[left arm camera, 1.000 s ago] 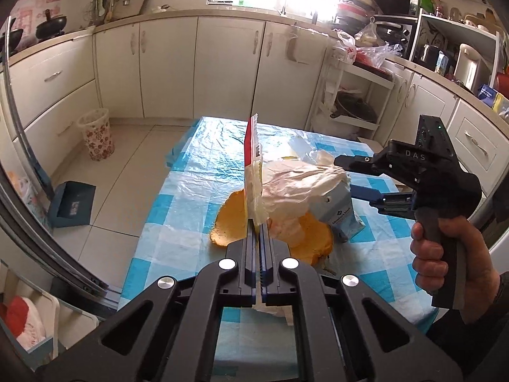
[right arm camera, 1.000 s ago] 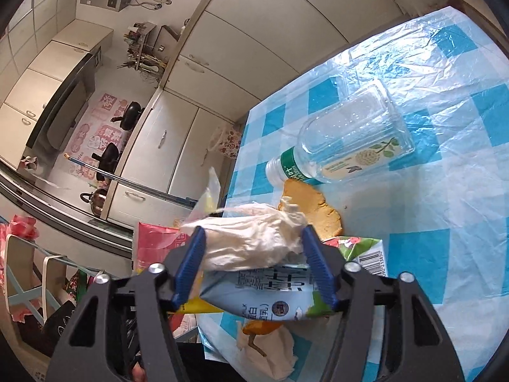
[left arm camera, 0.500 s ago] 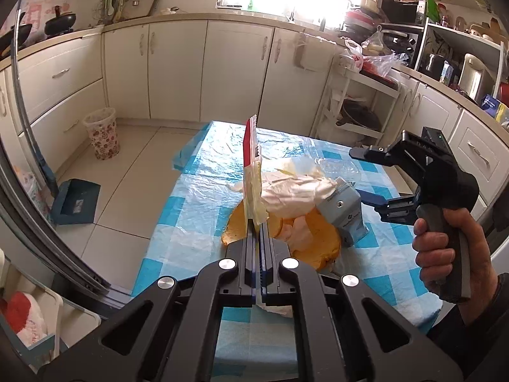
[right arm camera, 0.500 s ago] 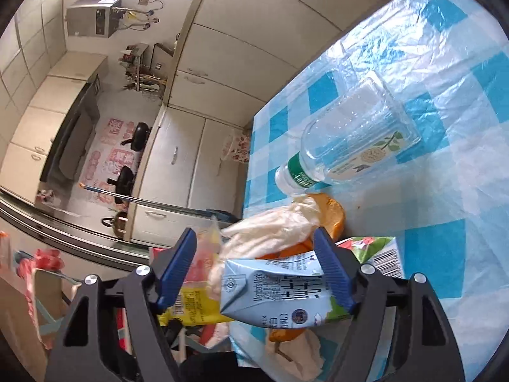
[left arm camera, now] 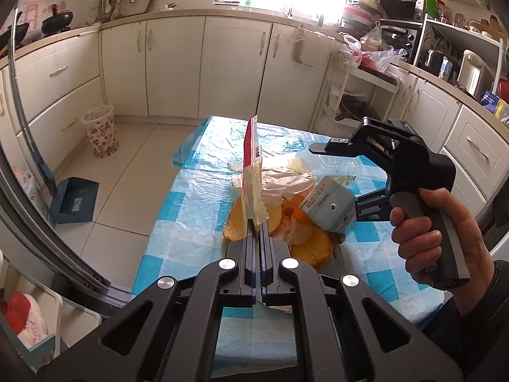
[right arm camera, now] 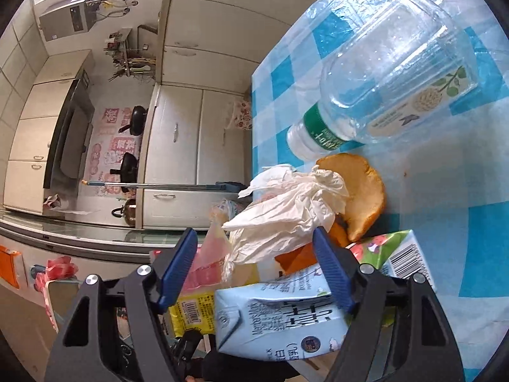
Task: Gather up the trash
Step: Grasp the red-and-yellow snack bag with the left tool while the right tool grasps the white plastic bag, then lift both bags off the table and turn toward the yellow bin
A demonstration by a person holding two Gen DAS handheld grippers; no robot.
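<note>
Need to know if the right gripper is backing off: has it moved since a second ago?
Yes. In its own view the right gripper, jaws open, has pulled back from the crumpled white tissue, which now lies beyond its fingertips; the clear plastic bottle looms larger.

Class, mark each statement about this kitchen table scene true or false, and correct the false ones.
1. The left tool is shut on a red and yellow wrapper. True.
2. The right tool is clamped tight on the plastic bottle. False: its jaws stand open, and the plastic bottle lies free on the table beyond them.
3. The plastic bottle stands upright. False: it lies on its side.
4. A crumpled white tissue lies between the right tool's blue fingers. True.
5. The tablecloth is plain red. False: it is blue and white checked.
6. A milk carton lies near the right tool. True.
</note>
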